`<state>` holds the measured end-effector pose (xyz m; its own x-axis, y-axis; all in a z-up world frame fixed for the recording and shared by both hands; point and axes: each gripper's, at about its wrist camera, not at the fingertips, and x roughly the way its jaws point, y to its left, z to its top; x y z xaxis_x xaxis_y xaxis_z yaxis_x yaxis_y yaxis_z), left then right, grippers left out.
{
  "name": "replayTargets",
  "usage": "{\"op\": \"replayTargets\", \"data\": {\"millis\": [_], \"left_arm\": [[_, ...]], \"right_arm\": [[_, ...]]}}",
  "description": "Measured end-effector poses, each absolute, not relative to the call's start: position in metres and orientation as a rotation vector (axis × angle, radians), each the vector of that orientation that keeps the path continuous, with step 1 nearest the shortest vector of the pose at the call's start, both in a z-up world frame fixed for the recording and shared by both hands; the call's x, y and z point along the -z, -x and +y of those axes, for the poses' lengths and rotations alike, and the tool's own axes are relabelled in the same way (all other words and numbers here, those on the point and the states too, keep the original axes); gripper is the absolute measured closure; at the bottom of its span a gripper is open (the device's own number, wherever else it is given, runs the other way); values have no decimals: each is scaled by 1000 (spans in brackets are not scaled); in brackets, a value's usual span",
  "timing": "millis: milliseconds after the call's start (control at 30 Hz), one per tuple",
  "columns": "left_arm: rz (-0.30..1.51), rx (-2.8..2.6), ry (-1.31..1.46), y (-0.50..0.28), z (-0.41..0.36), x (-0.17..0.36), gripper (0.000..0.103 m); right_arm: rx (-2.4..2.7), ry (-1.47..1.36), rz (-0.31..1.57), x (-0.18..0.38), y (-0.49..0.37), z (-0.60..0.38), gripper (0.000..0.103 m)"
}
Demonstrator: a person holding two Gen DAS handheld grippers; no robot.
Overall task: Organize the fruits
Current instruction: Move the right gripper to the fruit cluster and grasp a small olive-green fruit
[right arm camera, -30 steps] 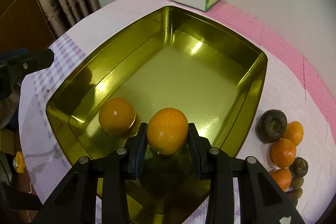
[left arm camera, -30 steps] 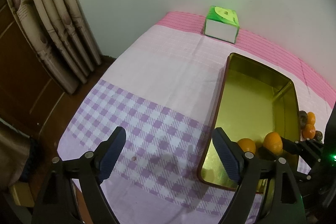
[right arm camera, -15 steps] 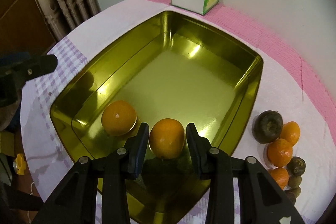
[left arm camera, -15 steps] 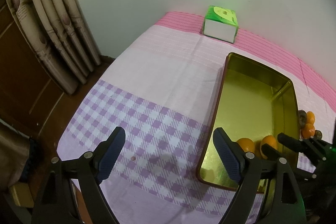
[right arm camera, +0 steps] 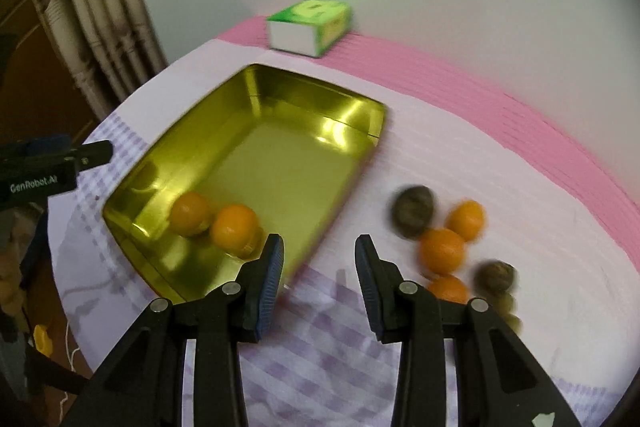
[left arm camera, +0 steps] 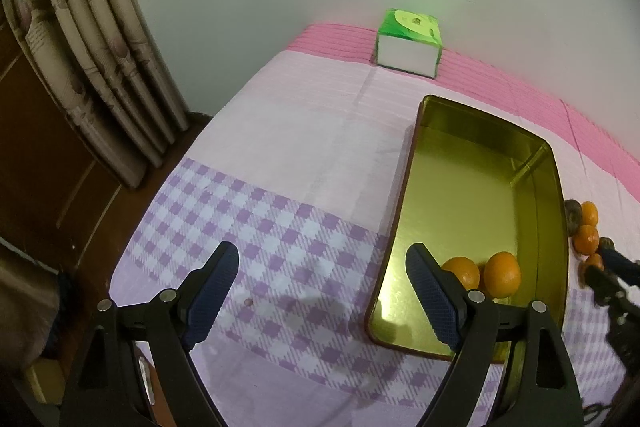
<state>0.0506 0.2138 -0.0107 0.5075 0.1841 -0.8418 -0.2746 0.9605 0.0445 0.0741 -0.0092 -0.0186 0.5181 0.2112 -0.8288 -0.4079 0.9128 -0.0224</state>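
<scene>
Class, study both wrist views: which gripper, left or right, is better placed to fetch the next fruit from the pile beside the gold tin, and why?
Probably the right gripper: open and empty, it sits beside the loose oranges right of the gold tin. The left gripper, also open, hangs over checked cloth on the tin's far side.

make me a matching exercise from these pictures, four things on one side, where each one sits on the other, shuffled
Things:
1. two oranges
2. green tissue box
3. pile of loose fruit
4. left gripper

Places:
A. on the cloth, right of the gold tin
B. over the purple checked cloth, open
C. at the back by the wall, on the pink stripe
D. inside the gold tin, near end

Pairs: 1-D, 2-C, 3-A, 4-B
</scene>
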Motion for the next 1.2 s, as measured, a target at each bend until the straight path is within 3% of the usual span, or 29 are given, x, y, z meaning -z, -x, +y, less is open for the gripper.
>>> {"op": "replayTargets", "data": {"millis": [600, 1200], "left_arm": [[1020, -254, 32, -53, 198, 16, 17], [1037, -251, 6, -54, 194, 25, 17]], "right_arm": [[-87, 108, 1019, 38, -56, -160, 67], [-78, 60, 1063, 71, -64, -175, 67]]}}
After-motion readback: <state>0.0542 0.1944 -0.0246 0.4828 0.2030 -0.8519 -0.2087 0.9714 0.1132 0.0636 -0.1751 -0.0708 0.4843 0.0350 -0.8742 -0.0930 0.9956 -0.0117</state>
